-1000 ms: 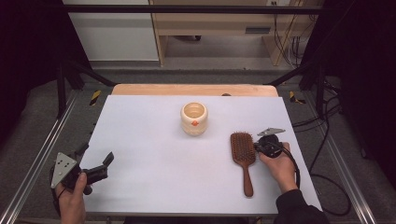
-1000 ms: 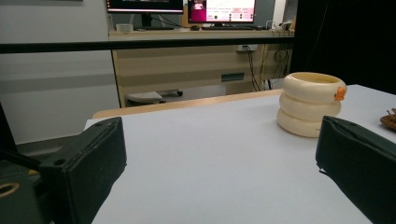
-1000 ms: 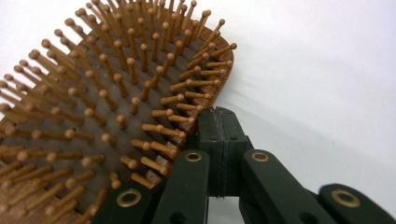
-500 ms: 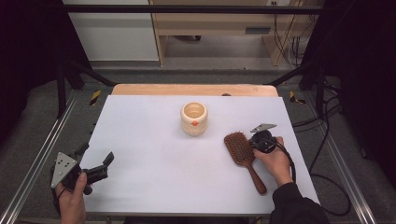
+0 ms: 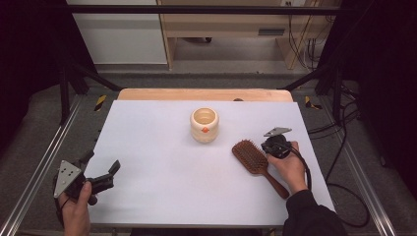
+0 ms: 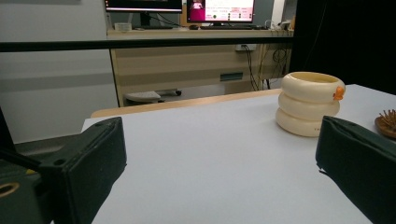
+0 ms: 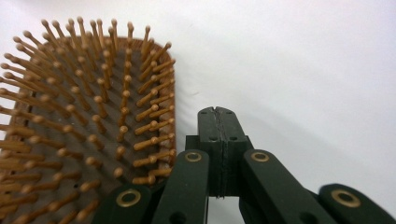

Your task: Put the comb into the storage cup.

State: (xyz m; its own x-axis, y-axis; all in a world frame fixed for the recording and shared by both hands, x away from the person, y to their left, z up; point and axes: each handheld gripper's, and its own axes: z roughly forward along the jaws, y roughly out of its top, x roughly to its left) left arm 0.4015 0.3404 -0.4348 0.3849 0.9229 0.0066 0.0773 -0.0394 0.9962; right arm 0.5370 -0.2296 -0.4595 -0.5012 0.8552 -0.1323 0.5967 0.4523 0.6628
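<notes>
A wooden hairbrush (image 5: pixel 251 156) lies bristles up on the white table (image 5: pixel 162 167), tilted, its head toward the upper left and its handle toward the near right. My right gripper (image 5: pixel 269 149) is shut with nothing between its jaws. In the right gripper view its tips (image 7: pixel 218 114) stand on the table right beside the edge of the hairbrush head (image 7: pixel 88 116). A cream ringed cup (image 5: pixel 204 124) with an orange spot stands at mid-table. My left gripper (image 5: pixel 102 162) is held open at the near left corner, facing the cup (image 6: pixel 309 103) with nothing between its jaws.
The wooden back edge of the table (image 5: pixel 201 94) runs behind the white top. Metal rails (image 5: pixel 44 157) line both sides, and cables (image 5: pixel 339 147) trail on the floor at the right. A desk with monitors (image 6: pixel 187 9) stands beyond the table.
The hairbrush has swung from straight to tilted, its head shifting left, with my shut right gripper moving left against its head. My left gripper has stayed still.
</notes>
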